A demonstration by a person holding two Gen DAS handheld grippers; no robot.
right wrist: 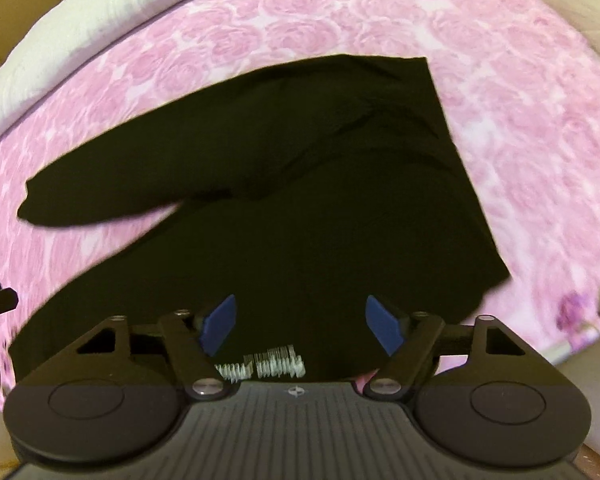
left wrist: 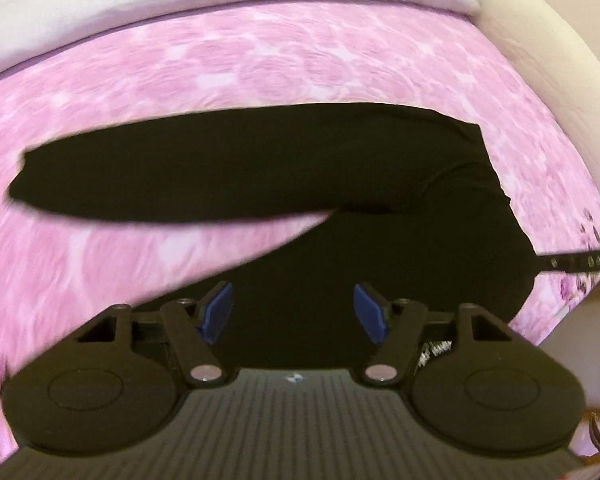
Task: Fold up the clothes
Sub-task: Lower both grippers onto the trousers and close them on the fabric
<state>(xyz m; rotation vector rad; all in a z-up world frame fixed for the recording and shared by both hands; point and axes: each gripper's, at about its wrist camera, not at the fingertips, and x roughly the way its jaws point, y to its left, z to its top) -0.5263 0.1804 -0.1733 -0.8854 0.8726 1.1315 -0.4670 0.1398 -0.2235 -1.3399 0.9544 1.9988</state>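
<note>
So, both tools are spread with nothing pinched. The left gripper (left wrist: 296,312) has its blue pads (left wrist: 219,312) apart over black cloth, and the right gripper (right wrist: 302,320) is the same, pads (right wrist: 386,322) wide and clear of the fabric as far as I can tell. Both wrist views are a bit smeared, so whether the tips are brushing the cloth I can't say.

The thing to fold is a black long-sleeved top (right wrist: 300,208) lying flat on a pink rose-print bedspread (right wrist: 520,100). Its body sits directly under and ahead of both tools. In the right wrist view a bit of white print (right wrist: 268,366) on the fabric sits just behind the tips, so that gripper is over the near edge of the body.

What matters next, I reckon: one sleeve (left wrist: 180,176) sticks out sideways, ahead of the tips and off to the left, its long axis running crosswise to where the fingers point. The cuff end is well out left, so the left gripper looks like the nearer one to bring it in. The right edge of the body (right wrist: 460,168) runs straight away from the right tool.
</note>
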